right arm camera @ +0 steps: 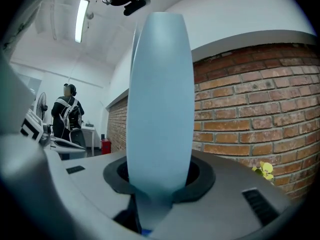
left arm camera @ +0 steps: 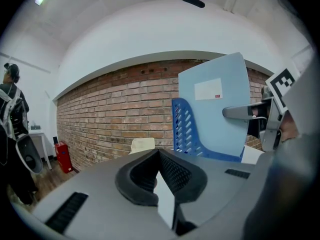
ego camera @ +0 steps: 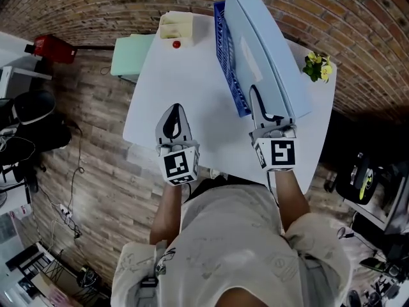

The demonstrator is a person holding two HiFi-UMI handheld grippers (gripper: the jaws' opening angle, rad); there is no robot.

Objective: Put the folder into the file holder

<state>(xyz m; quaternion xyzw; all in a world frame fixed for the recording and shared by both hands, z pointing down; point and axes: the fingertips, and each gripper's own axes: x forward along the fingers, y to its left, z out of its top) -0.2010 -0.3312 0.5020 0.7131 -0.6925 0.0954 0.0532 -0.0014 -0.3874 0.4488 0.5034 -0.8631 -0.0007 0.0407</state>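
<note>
- The folder (ego camera: 265,50) is pale blue and thick, more a box file than a card sleeve. It stands on edge over the far right of the table (ego camera: 185,88).
- It sits hard against the mesh wall of the blue holder (ego camera: 227,62). Its low end looks to be inside, but I cannot tell whether it has bottomed out.
- The right gripper (ego camera: 267,110) is clenched on the folder's near narrow edge, with the spine filling the gap between its jaws.
- The left gripper (ego camera: 172,123) hovers over bare table with its jaws closed tip to tip on nothing.
- Handling (a judgement): the folder looks stiff and fairly light, with a smooth cover that could slip between the pads. Held by one end it will tend to swing, so a grip low on the spine near the middle would steady it.
- The holder looks light too, and could slide or tip if the folder is pushed sideways.
</note>
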